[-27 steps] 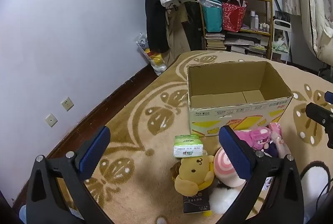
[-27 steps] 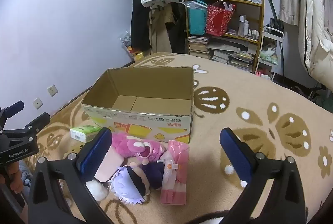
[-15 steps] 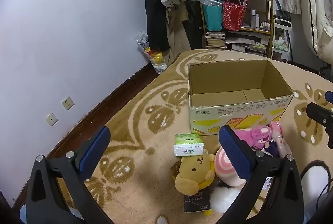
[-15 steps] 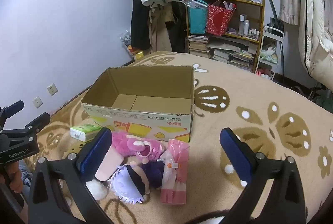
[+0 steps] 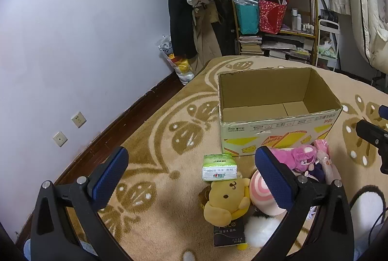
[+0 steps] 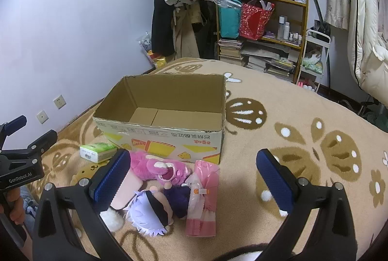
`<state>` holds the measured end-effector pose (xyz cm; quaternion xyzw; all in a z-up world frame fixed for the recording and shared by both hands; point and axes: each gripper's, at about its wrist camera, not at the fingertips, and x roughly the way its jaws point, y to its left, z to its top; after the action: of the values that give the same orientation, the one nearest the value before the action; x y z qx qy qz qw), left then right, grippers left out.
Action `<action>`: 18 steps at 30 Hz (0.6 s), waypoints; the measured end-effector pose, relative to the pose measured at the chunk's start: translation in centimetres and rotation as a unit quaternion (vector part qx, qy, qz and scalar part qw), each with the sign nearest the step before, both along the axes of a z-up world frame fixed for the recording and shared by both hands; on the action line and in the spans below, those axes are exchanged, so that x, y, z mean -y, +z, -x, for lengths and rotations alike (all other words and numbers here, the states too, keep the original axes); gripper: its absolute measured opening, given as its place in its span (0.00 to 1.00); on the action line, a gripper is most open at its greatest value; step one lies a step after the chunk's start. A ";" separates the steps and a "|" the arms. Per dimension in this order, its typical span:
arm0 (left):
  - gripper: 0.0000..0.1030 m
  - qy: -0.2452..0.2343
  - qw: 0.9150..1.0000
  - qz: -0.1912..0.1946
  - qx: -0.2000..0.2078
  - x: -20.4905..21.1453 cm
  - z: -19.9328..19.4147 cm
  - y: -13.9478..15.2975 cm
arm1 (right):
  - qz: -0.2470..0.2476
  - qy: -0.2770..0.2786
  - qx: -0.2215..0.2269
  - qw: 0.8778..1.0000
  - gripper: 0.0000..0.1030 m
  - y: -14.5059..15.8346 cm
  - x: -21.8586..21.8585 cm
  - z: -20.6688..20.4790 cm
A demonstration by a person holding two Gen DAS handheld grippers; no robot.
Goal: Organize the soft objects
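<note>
Cardboard box: one, open-topped and empty inside, standing on the patterned rug; its long axis runs left to right in the right wrist view, printed side facing the camera.
Soft toys: five that I can count, all on the rug just in front of the box, none inside it.
Yellow bear: one, lying on its back, head toward 12 o'clock, at 6 o'clock from the tissue pack.
Pink plush: one, lying along the box's front wall, long axis left to right.
Purple-haired doll: one, lying flat at 6 o'clock from the pink plush, head toward the camera.
Pink striped ball: one, just beside the bear at its 3 o'clock, partly hidden by a gripper finger.
White fluffy piece: one, possibly a pompom; too hidden to be sure.
Pink bag: one, long axis running 12 to 6 o'clock.
Tissue pack: one, green and white, touching the bear's head.
Left gripper: spread wide, nothing between the fingers, above the rug.
Right gripper: spread wide, holding nothing, above the toys.
</note>
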<state>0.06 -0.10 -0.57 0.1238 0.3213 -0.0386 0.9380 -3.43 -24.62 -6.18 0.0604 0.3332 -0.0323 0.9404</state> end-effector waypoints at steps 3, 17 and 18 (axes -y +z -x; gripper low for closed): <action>1.00 0.000 1.000 0.000 -0.002 0.0 0.0 0.0 | 0.000 0.000 -0.001 1.000 1.00 0.0 0.0 0.0; 1.00 -0.003 1.000 -0.004 -0.008 0.2 -0.1 -0.2 | 0.005 0.005 -0.005 1.000 1.00 -0.4 -0.2 -0.3; 1.00 -0.003 1.000 -0.004 -0.008 0.2 -0.1 -0.2 | 0.005 0.006 -0.005 1.000 1.00 -0.4 -0.2 -0.2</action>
<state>0.18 -0.31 -0.72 0.1282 0.3282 -0.0412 0.9350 -3.19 -24.42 -6.62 0.0536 0.3384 -0.0291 0.9390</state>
